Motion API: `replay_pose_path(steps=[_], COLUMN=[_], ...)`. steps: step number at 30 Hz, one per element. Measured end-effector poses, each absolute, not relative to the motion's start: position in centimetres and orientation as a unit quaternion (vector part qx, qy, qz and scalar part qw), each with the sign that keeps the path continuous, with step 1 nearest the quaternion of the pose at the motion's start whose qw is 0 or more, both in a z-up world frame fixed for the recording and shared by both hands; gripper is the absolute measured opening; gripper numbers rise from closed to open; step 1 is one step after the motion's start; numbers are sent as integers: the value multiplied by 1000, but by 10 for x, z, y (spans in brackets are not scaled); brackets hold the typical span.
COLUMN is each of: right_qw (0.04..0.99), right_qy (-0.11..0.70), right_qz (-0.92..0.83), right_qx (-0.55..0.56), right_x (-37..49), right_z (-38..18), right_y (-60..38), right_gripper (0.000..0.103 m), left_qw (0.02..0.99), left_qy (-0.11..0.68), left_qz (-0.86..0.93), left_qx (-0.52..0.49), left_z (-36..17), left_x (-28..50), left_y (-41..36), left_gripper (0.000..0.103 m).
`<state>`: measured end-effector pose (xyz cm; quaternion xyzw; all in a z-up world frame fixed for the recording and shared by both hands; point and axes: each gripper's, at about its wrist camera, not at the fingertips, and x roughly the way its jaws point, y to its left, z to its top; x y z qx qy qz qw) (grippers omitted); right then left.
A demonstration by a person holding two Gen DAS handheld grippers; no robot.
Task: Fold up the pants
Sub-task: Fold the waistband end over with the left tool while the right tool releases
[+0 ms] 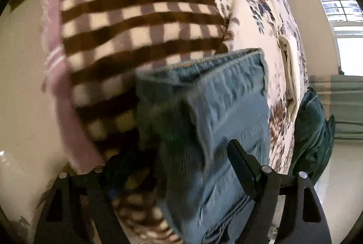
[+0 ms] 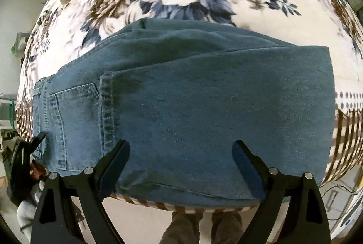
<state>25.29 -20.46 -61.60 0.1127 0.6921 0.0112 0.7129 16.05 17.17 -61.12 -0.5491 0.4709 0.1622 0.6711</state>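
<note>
1. The left gripper (image 1: pixel 181 153) is seen at the bottom of the left wrist view, angled steeply downward.
2. Its right finger (image 1: pixel 242 164) is shown sharply at lower right; the left finger (image 1: pixel 127 166) is smeared by blur at lower left.
3. Its jaws are held wide apart, and no pinch appears to be made, though the blur leaves this uncertain.
4. The right gripper (image 2: pixel 181 160) is seen at the bottom of the right wrist view, pointed straight down.
5. Its two black fingers (image 2: pixel 118 157) are spread wide, and nothing is clamped between them.
6. The left gripper (image 2: pixel 27 148) is glimpsed at the lower left edge of the right wrist view.
7. The person's legs (image 2: pixel 202 228) are seen at bottom centre.
</note>
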Motion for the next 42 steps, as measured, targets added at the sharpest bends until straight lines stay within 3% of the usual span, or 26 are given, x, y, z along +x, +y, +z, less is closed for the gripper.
replay_pose_path(steps=[2,4,6,7,20,29,35,42], right_qw=[710,708,708,707,729,728,737,723], right_qy=[695,697,698,698,668,651,640,645], right_qz=[8,4,-2,-3,-34,-44,-89,-143], right_qx=[115,113,112,111,148,210,201,202], right_x=[254,254,255,254,237,206,182,151], right_z=[-619,-621,-623,-624,-600,-587,-572,-590], right_y=[-203,-200,-200,-200,-260,-364,-454,-541], right_gripper=[93,93,93,93,93,93,93,93], left_qw=[679,693,718,730,851,902,884,852], left_qy=[456,446,434,427,383,372,421,491], left_qz=[164,170,174,176,81,-29,-100,-142], left_qx=[-552,-540,-516,-504,-349,-216,-176,-115], left_z=[-616,-609,-596,-588,-463,-387,-407,-477], left_x=[167,170,169,166,172,181,180,184], left_y=[176,175,171,169,96,-55,-170,-282], left_gripper=[72,46,28,25,17,17,16,16])
